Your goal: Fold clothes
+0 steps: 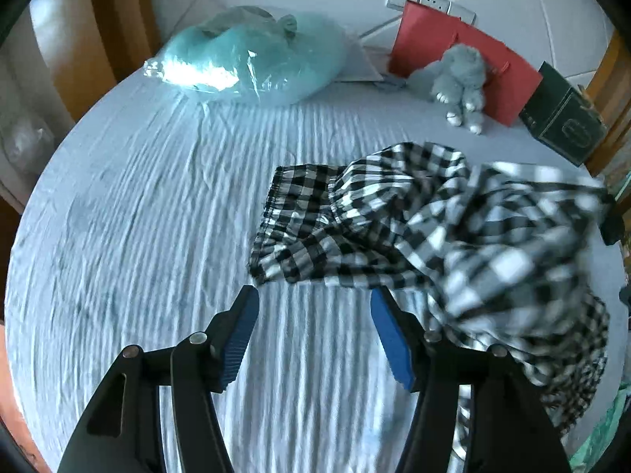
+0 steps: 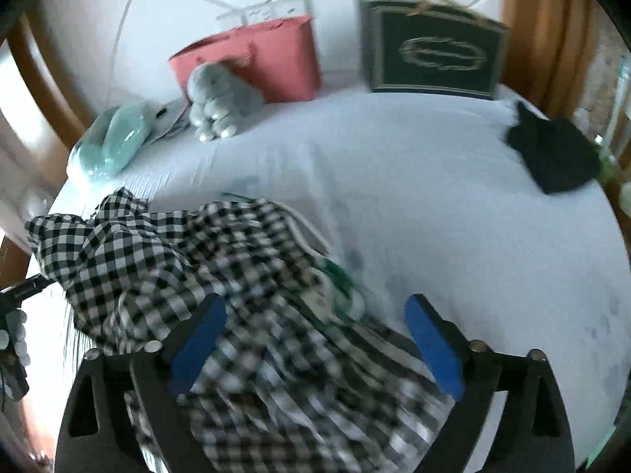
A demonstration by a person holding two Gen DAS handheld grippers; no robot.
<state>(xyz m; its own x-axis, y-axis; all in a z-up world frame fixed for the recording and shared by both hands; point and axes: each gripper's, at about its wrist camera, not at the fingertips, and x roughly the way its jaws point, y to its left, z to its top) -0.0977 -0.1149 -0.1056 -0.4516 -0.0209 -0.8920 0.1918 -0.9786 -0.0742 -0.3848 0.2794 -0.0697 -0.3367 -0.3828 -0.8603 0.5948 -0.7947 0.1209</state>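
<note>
A black-and-white checked garment [image 1: 414, 228] lies crumpled on the pale blue bed sheet [image 1: 157, 216], with its gathered waistband at the left end. My left gripper [image 1: 314, 299] is open and empty, just in front of the garment's near edge. In the right wrist view the same garment [image 2: 165, 260] spreads under and between the fingers of my right gripper [image 2: 315, 307], which is open above the cloth. A green and white patterned piece [image 2: 335, 287] shows among the checked folds.
At the head of the bed are a teal plush in a plastic bag [image 1: 252, 59], a red paper bag [image 1: 465, 59], a grey plush toy [image 1: 461, 79] and a dark green box [image 1: 564, 118]. A black cloth [image 2: 552, 157] lies at the right. Wooden bed frame [image 2: 544, 19] around.
</note>
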